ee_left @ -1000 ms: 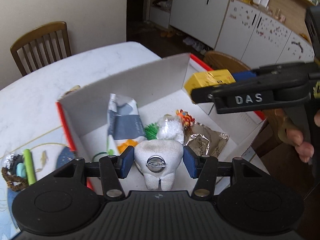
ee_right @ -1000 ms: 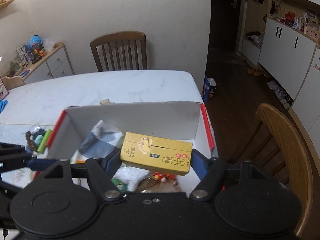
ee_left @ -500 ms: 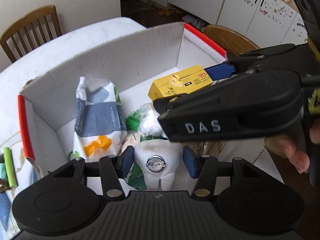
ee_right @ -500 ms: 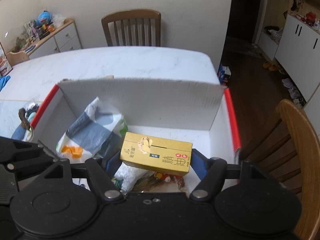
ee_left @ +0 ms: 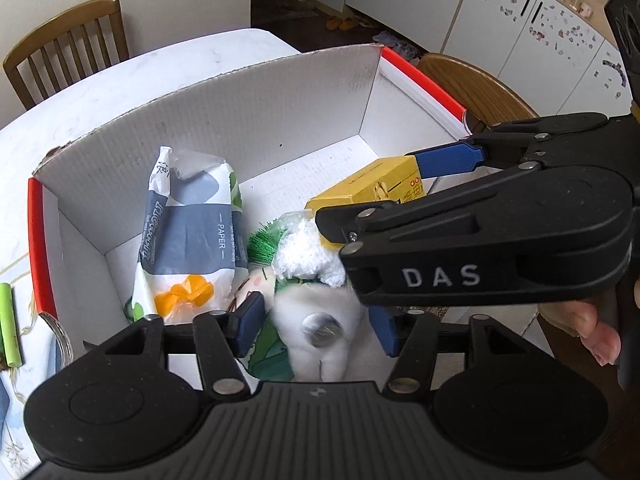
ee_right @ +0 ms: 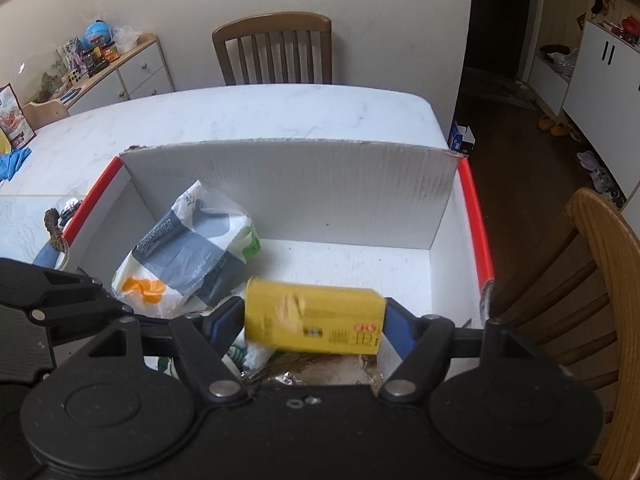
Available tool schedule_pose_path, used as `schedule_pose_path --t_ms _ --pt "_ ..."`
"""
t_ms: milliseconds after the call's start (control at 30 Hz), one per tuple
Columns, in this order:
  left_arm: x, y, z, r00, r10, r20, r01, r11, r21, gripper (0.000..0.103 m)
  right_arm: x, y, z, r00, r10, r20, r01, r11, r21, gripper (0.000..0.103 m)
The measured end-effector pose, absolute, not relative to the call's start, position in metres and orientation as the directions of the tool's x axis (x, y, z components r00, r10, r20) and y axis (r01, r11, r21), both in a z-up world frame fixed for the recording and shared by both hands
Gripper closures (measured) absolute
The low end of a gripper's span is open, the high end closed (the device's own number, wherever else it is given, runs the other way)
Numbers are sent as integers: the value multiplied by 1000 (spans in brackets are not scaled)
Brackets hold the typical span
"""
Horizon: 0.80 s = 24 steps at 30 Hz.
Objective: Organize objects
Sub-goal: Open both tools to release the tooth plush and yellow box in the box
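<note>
A white cardboard box with red rims (ee_left: 280,128) (ee_right: 288,196) sits on the marble table. My left gripper (ee_left: 316,326) is open inside it; the white tooth plush (ee_left: 320,332) is blurred between its spread blue pads, not gripped. My right gripper (ee_right: 316,318) is also open; the yellow carton (ee_right: 316,318) (ee_left: 372,192) is blurred between its pads, tilted over the box floor. In the box lie a tissue pack (ee_left: 192,232) (ee_right: 188,256), a green-and-white fluffy toy (ee_left: 296,248) and a foil packet (ee_right: 320,368).
A green marker (ee_left: 10,324) and small items lie on the table left of the box. Wooden chairs stand at the far side (ee_right: 276,48) and right (ee_right: 600,280). The right gripper's body (ee_left: 500,240) crosses over the box's right half.
Both grippers have lowered into the box and opened. The tooth plush and the yellow carton have been let go and appear blurred, dropping.
</note>
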<state>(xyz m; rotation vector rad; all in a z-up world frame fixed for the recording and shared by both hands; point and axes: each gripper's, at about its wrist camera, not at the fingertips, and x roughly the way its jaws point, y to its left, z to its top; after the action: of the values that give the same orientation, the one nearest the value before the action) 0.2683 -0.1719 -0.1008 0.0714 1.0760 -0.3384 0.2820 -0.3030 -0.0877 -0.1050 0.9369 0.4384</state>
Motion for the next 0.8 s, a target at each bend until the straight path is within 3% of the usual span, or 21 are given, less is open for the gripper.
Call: schedule_pose_path --t_ms 800 --pt "237 -150 -54 556 -256 -790 286 952 -107 40 253 -318 -49 571 356 -740 -415 903 114 28"
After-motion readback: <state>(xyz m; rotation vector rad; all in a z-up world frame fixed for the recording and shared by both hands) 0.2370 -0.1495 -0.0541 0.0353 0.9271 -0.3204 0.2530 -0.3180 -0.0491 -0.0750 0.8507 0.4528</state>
